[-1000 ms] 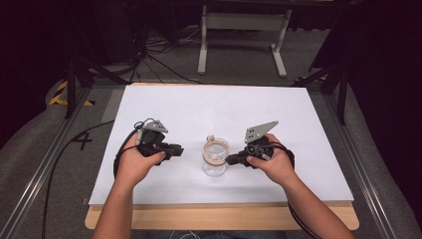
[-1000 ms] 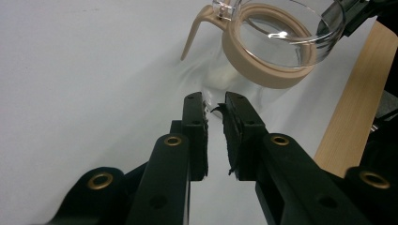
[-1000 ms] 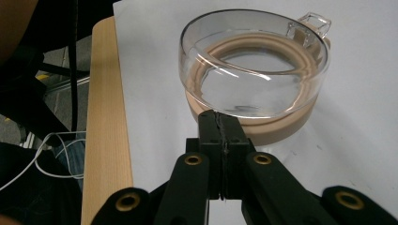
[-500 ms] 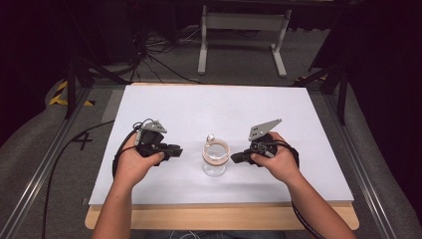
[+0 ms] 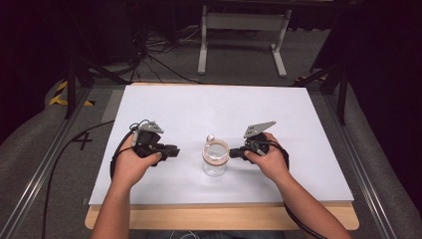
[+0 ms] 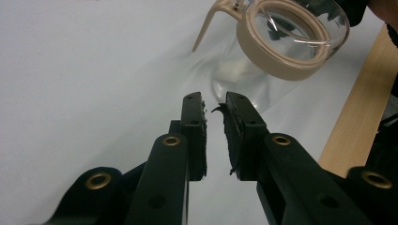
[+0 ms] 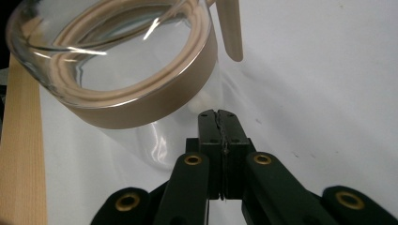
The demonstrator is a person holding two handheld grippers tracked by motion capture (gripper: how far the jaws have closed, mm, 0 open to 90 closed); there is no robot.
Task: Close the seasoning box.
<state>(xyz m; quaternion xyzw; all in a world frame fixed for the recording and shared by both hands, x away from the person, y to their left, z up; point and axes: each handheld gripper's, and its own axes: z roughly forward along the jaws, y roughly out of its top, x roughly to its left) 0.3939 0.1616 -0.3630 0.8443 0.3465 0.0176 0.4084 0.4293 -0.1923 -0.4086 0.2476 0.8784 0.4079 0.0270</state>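
A broad white worktop (image 5: pixel 298 129) carries a clear glass jar with a tan collar and small handle (image 5: pixel 215 157) at lower centre of the high view, flanked for two-sided access. The right gripper (image 5: pixel 235 154), pressed together, sits just beside it; the left gripper (image 5: pixel 175 149), slightly apart and empty, waits farther left.

High view looks down, far; both gripper views close, low, facing shared jar (image 5: pixel 215 158) from opposite sides.
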